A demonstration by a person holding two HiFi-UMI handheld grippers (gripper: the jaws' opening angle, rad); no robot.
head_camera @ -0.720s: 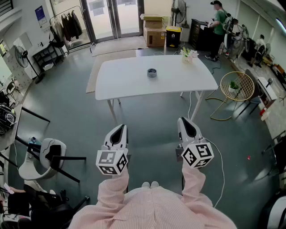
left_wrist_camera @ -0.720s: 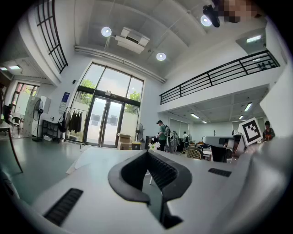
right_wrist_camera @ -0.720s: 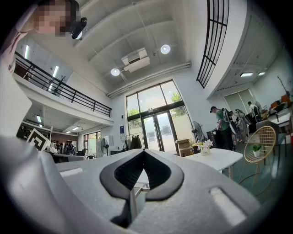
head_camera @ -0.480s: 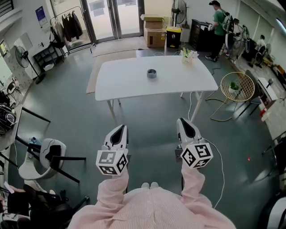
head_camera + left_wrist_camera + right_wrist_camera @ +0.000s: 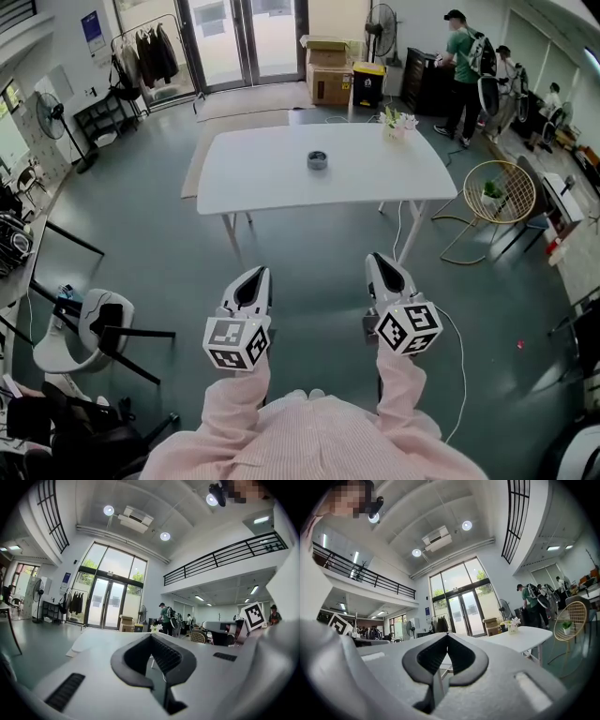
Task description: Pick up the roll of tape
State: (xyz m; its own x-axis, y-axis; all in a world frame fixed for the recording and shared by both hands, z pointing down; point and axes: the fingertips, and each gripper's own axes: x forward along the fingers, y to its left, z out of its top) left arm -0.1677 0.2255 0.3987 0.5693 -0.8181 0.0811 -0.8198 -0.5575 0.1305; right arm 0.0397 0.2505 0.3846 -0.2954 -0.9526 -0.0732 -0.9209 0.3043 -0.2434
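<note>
The roll of tape (image 5: 318, 160), small, round and dark grey, lies near the middle of the white table (image 5: 262, 178) in the head view. Both grippers are held level over the floor, well short of the table's near edge. My left gripper (image 5: 254, 276) (image 5: 151, 636) is shut, its tips meeting, with nothing between them. My right gripper (image 5: 380, 261) (image 5: 447, 635) is likewise shut and empty. The table top shows beyond the jaws in both gripper views; the tape itself does not show there.
A small pot of flowers (image 5: 397, 122) stands at the table's far right corner. A white chair (image 5: 94, 323) is at the left and a gold wire chair (image 5: 499, 187) at the right. Cardboard boxes (image 5: 326, 70), a yellow bin (image 5: 368, 80) and people (image 5: 462, 70) are at the back.
The table and the tape sit slightly lower in the head view, so I have come a little closer. Both grippers stay shut and side by side.
</note>
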